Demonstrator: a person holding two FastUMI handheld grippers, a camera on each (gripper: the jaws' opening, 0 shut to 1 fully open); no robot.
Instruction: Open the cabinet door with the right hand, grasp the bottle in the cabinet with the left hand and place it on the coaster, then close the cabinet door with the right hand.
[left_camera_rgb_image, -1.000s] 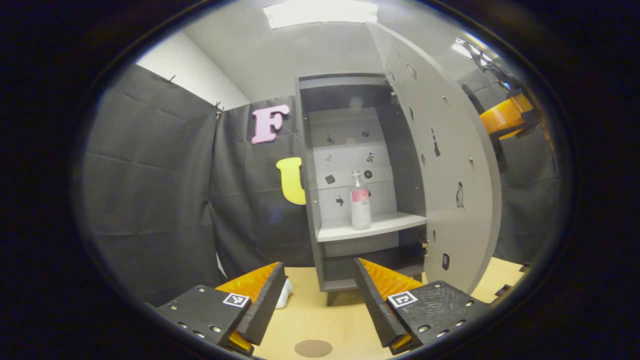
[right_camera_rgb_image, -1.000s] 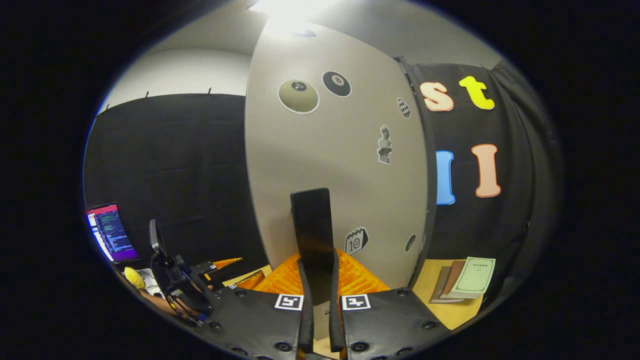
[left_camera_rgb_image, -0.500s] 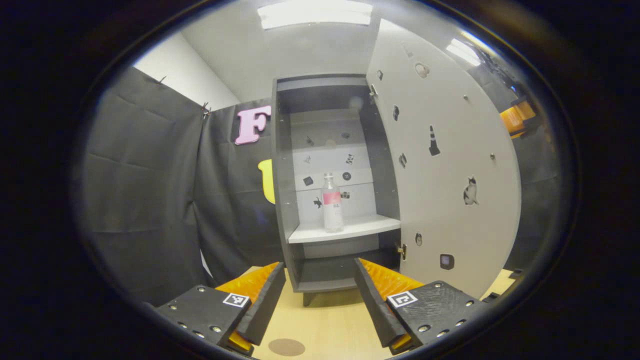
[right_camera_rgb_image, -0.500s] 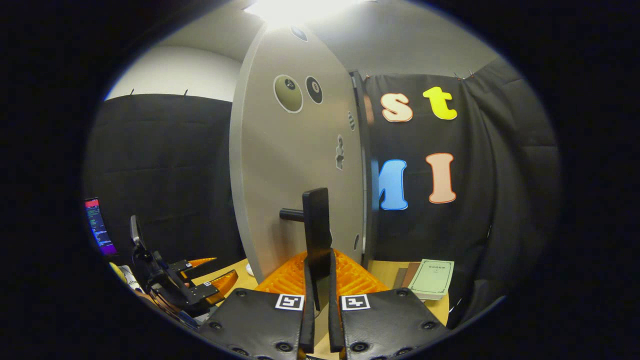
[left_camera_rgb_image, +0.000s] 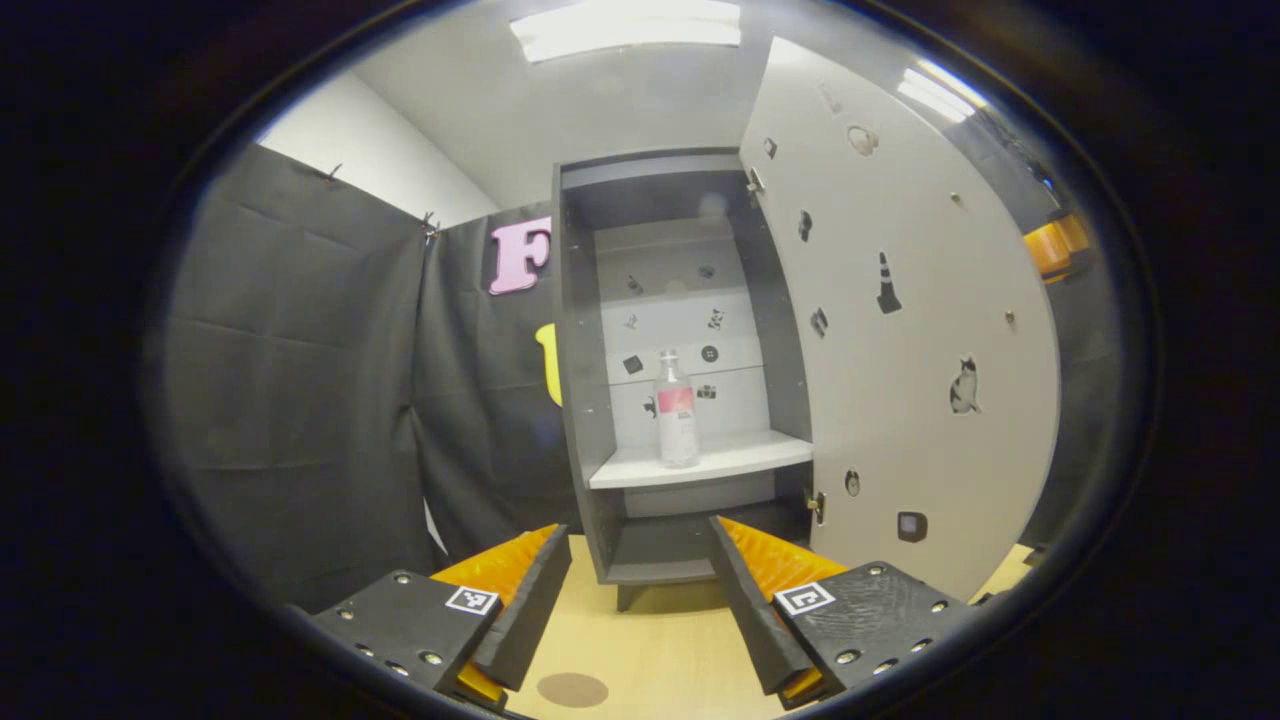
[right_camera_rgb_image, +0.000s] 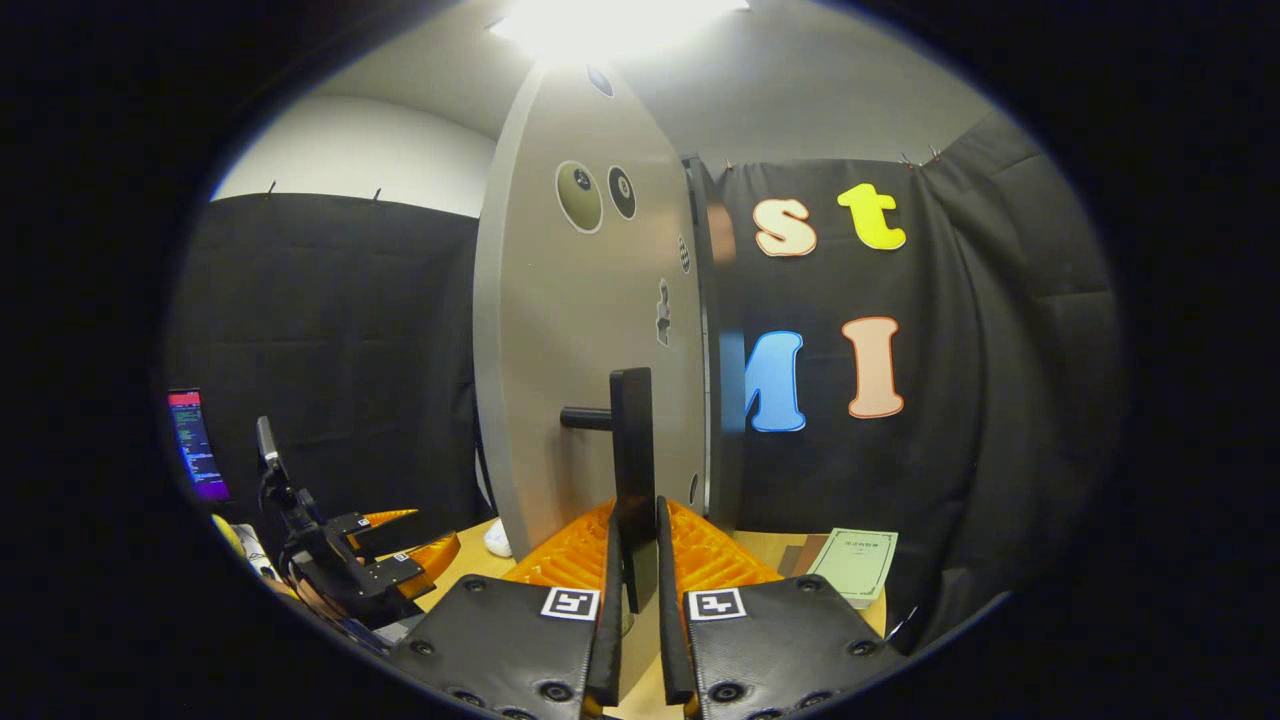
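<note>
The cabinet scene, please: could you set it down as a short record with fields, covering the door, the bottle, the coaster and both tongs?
cabinet door: swung wide open
door handle: dark upright bar, clamped between the right tongs
bottle: upright on the cabinet's pale shelf, clear with a pink label, not held
left tongs: open, in front of the cabinet, apart from the bottle
coaster: brown disc on the wooden table, nothing on it
books: lying on the table by the booth wall
task stage: door open, bottle not yet grasped
</note>
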